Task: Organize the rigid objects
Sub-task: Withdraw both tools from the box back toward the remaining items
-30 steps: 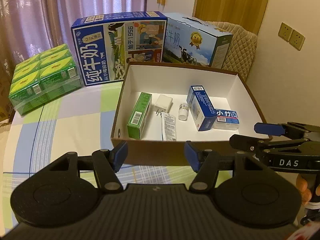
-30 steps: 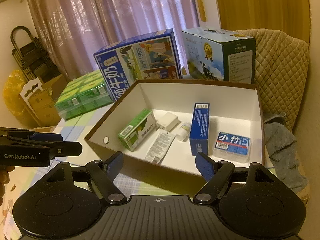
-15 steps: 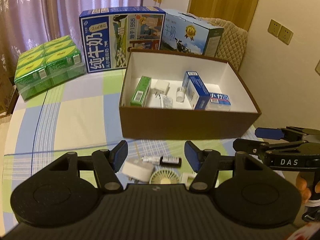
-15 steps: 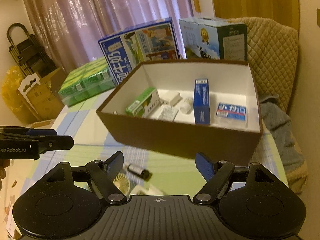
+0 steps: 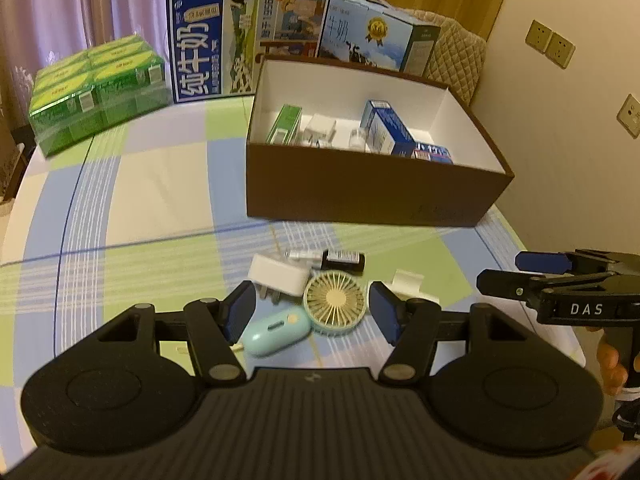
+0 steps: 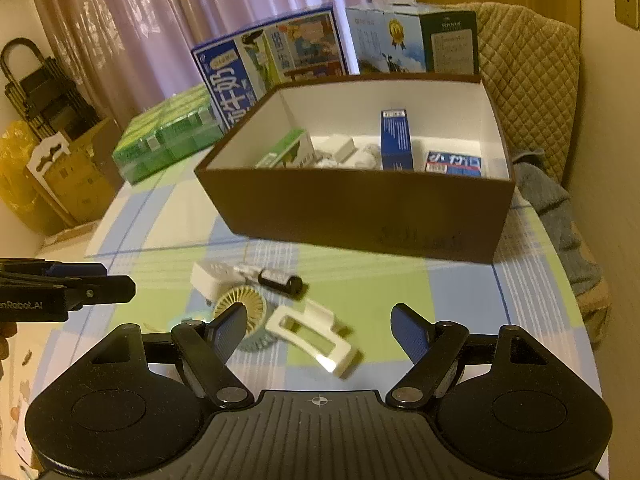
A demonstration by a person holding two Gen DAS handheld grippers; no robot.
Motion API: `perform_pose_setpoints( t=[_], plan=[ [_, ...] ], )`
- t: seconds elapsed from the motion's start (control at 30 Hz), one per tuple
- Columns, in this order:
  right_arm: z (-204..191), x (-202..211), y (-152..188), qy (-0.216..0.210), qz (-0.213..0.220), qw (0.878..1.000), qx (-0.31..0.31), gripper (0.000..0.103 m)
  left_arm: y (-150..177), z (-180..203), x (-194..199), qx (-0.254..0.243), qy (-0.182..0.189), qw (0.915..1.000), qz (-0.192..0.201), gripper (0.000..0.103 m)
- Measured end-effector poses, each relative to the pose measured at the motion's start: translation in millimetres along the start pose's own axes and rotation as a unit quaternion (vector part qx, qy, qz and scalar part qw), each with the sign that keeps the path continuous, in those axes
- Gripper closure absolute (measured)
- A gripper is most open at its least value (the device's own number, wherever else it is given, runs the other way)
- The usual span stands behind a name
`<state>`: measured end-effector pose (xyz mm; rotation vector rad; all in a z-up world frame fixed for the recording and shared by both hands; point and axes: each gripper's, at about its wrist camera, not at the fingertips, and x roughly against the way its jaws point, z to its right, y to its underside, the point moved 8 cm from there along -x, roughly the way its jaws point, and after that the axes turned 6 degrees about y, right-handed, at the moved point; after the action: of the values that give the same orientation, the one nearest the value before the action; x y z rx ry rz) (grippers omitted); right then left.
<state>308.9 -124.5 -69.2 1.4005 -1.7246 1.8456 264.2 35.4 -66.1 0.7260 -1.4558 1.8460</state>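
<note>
A brown box [image 5: 360,192] with a white inside holds a green carton [image 5: 285,125], a blue carton [image 5: 387,128], a white charger and other small items. In front of it on the checked cloth lie a white plug adapter [image 5: 280,276], a round fan [image 5: 335,303], a mint oval device [image 5: 276,331], a black-capped tube [image 5: 340,258] and a white bracket [image 6: 316,334]. My left gripper [image 5: 312,314] is open and empty above the fan. My right gripper [image 6: 320,334] is open and empty above the bracket.
Large milk cartons [image 5: 244,40] and a green shrink-wrapped pack [image 5: 100,88] stand behind and left of the box. A quilted chair [image 6: 528,80] is at the right. The table edge is near on the right.
Both grippers have pulled back from over the box toward the near table edge. The loose items in front of the box have come into view. Both stay open.
</note>
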Motion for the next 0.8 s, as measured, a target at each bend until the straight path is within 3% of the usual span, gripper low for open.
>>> perform_pose_setpoints(
  t=[0.43,0.8],
  plan=[
    [-13.1,-15.0,28.7,0.006,-0.039,0.999,0.025,0.027,39.7,-18.4,-4.1,0.011,-0.008,0.9996,-0.025,0.044],
    [-19.4,-36.3,40.0,0.005,-0.064,0.996,0.055,0.027,51.6,-29.0,-17.5,0.014,-0.01,0.9992,-0.036,0.044]
  ],
)
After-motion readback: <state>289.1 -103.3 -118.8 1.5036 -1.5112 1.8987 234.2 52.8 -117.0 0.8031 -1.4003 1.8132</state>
